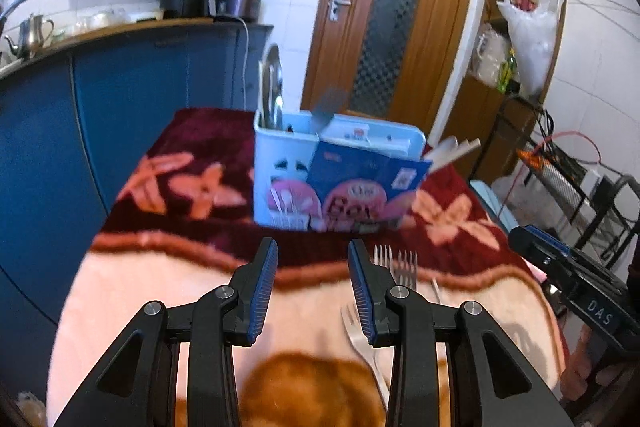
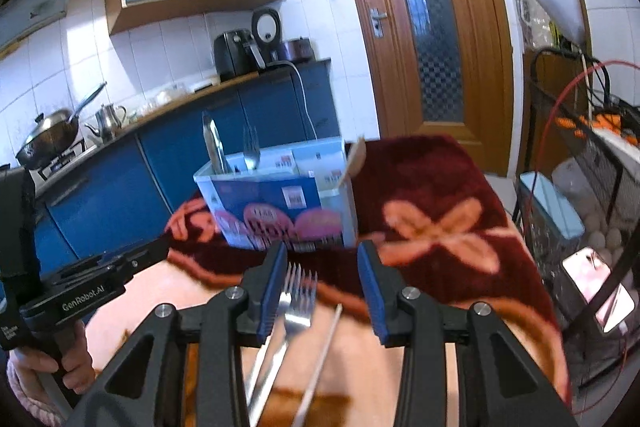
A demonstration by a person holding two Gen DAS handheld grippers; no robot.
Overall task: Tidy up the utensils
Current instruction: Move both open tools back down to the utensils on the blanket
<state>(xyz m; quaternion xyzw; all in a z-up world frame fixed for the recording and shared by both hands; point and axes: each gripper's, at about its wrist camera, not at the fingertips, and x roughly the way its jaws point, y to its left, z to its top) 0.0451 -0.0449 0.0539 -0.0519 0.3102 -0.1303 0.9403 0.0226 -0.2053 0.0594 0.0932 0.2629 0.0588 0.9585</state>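
A light blue utensil holder (image 1: 288, 167) stands on the blanket-covered table, with metal utensils (image 1: 272, 95) and a wooden piece (image 1: 452, 151) in it; it also shows in the right wrist view (image 2: 280, 195). Two forks (image 2: 298, 303) and a thin metal stick (image 2: 324, 351) lie on the blanket between and under my right gripper's fingers. My right gripper (image 2: 322, 291) is open and empty above them. My left gripper (image 1: 312, 287) is open and empty, left of the forks (image 1: 400, 263). Another fork (image 1: 360, 339) lies under its right finger.
The red and pink floral blanket (image 1: 192, 187) covers the table. Blue kitchen cabinets (image 1: 120, 99) stand to the left, a wooden door (image 1: 392, 19) behind, and a wire rack (image 2: 580, 187) with cables to the right.
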